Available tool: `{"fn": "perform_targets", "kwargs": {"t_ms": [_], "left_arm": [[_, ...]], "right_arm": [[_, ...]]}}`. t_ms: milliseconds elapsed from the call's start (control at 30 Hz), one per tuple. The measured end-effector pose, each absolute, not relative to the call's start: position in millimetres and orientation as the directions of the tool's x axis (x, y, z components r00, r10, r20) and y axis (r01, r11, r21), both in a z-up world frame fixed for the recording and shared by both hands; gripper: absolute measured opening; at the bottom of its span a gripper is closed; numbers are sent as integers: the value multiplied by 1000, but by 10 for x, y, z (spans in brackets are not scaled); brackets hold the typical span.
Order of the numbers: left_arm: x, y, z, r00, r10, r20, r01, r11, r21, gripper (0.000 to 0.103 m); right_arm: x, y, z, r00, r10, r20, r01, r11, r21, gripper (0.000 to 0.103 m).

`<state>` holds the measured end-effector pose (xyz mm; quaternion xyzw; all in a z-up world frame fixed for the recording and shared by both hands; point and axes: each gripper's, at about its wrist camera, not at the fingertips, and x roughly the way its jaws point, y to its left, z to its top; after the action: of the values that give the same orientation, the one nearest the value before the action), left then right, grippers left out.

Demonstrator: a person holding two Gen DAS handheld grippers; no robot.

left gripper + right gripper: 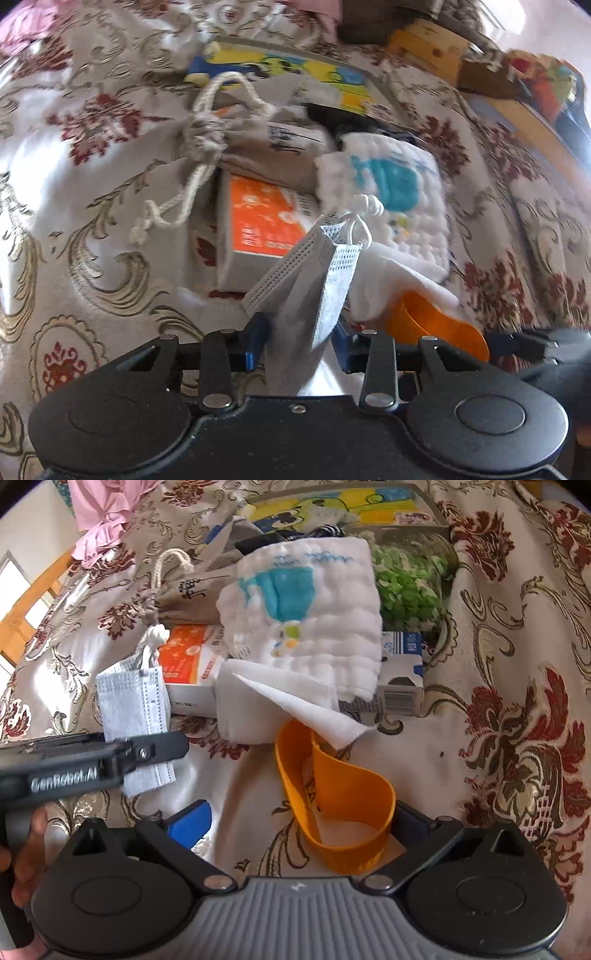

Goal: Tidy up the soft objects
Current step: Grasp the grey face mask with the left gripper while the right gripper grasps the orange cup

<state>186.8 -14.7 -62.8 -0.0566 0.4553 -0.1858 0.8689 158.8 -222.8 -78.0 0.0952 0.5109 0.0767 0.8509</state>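
Pinching folded grey face mask (pixel 325 280), left claw (pixel 299 343) clamped on it, mask lifted above patterned cloth (pixel 92 206), beside orange box (pixel 258 221). Right claw (pixel 299 823) spread apart, orange band (pixel 332 794) lying between blue fingers (pixel 192 821), ungripped. White quilted cloth (pixel 306 620) draped over boxes behind; drawstring pouch (pixel 266 147) further back.
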Motion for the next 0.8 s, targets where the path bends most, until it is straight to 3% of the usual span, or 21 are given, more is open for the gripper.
{"fn": "perform_targets", "kwargs": {"t_ms": [267,433,800], "left_arm": [[1777,-300,-656,485,-400,-778,378,898,-227,31],[1762,-317,-645,476,-414,-776,403,887,-226,25],[1708,-385,-648,448,-447,-775,459,858,-230,21]], "right_arm": [[1605,-2294,-815,460,165,-872,7,982,190,74],[1595,-2300,-820,466,146,-873,14,985,172,49],[1563,-2188,-769,482,174,-859,-68,984,162,35]]}}
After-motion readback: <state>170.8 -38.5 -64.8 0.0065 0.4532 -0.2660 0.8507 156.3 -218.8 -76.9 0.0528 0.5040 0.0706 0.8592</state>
